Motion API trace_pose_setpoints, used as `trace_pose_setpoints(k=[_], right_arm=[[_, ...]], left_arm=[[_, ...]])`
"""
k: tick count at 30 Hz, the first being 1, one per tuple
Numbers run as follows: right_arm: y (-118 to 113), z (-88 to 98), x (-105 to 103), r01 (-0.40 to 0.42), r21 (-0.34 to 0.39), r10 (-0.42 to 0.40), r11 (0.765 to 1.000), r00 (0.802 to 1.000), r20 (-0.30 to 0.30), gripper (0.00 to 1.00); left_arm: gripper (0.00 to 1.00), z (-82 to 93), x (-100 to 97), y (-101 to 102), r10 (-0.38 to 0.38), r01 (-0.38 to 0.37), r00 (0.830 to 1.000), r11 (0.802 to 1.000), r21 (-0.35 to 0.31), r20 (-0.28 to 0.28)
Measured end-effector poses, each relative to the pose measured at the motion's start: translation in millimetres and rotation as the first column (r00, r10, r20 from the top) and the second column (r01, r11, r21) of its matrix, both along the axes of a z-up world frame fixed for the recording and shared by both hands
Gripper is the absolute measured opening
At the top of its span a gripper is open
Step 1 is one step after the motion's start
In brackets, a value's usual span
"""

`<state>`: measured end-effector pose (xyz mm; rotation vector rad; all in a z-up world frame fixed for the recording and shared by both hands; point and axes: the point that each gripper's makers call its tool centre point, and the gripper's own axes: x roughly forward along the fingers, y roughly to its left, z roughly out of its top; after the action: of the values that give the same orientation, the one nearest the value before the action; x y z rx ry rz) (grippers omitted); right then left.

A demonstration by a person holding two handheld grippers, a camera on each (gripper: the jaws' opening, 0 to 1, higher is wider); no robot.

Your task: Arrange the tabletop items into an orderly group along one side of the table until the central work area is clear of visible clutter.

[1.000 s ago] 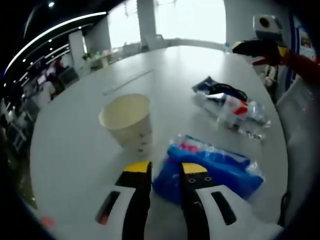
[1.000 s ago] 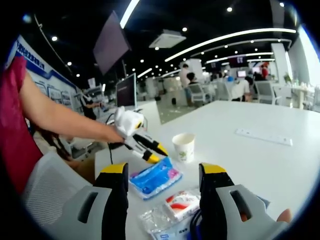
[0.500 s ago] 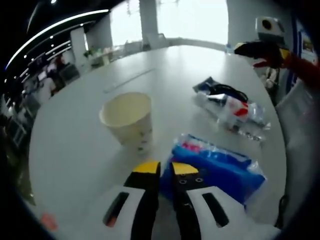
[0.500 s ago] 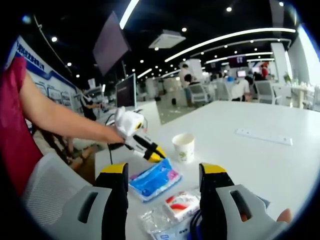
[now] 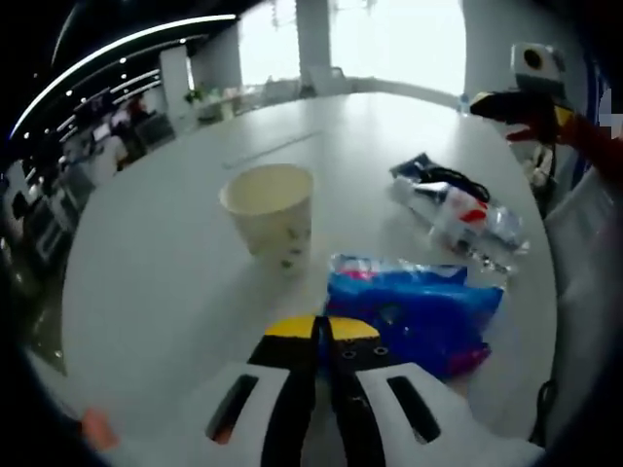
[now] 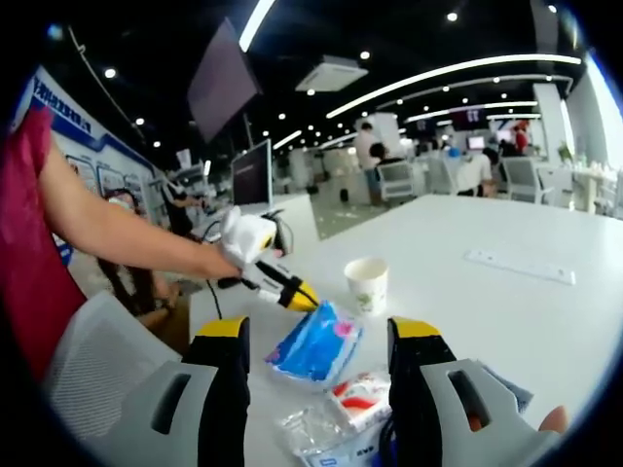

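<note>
Left gripper (image 5: pixel 322 329) clamped on blue pack (image 5: pixel 419 311) edge, pack lifted beside cup (image 5: pixel 270 211), likely for regrouping. Right gripper (image 6: pixel 316 336) held wide, empty, above bottle (image 6: pixel 326 423).

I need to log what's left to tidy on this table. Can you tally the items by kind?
Paper cup: 1
Blue packet, held by the left gripper: 1
Clear wrapped packs: 1 bundle, number inside unclear
Black cable: 1
Flat strip farther out on the table: 1
Total: 5
</note>
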<state>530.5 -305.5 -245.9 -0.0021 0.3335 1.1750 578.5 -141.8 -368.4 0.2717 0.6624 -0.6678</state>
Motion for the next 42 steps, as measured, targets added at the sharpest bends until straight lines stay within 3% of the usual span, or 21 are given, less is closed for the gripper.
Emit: trace_pose_setpoints(k=[16,21,25,28,42], right_arm=[[8.7,-9.1,-8.8,-0.022,-0.030,0.022,0.999,1.000,-0.018,0.56],[16.0,-20.3,-14.3,-0.029,-0.072,0.026,0.997,0.999,-0.046,0.49],[23.9,-40.4,-24.4,-0.048,-0.157,0.026,0.986,0.990,-0.141,0.36],[26.1,-60.8,-28.5,-0.039,-0.244,-0.016,0.969,0.976,-0.217,0.34],[41.9,-99.9,-38.0,-0.051,-0.382,-0.072,0.923,0.952,-0.299,0.33]], left_arm=[[0.00,-2.6,-19.0,14.0,0.119,-0.119,0.993,0.993,-0.023,-0.011],[0.00,-2.0,-26.6,15.3,0.159,-0.160,0.987,0.986,-0.038,-0.012],[0.00,-2.4,-29.3,15.9,0.174,-0.174,0.985,0.983,-0.051,-0.013],[0.00,-1.7,-31.1,16.1,0.180,-0.180,0.984,0.982,-0.055,-0.011],[0.00,1.2,-35.5,15.5,0.207,-0.206,0.978,0.975,-0.087,-0.005]])
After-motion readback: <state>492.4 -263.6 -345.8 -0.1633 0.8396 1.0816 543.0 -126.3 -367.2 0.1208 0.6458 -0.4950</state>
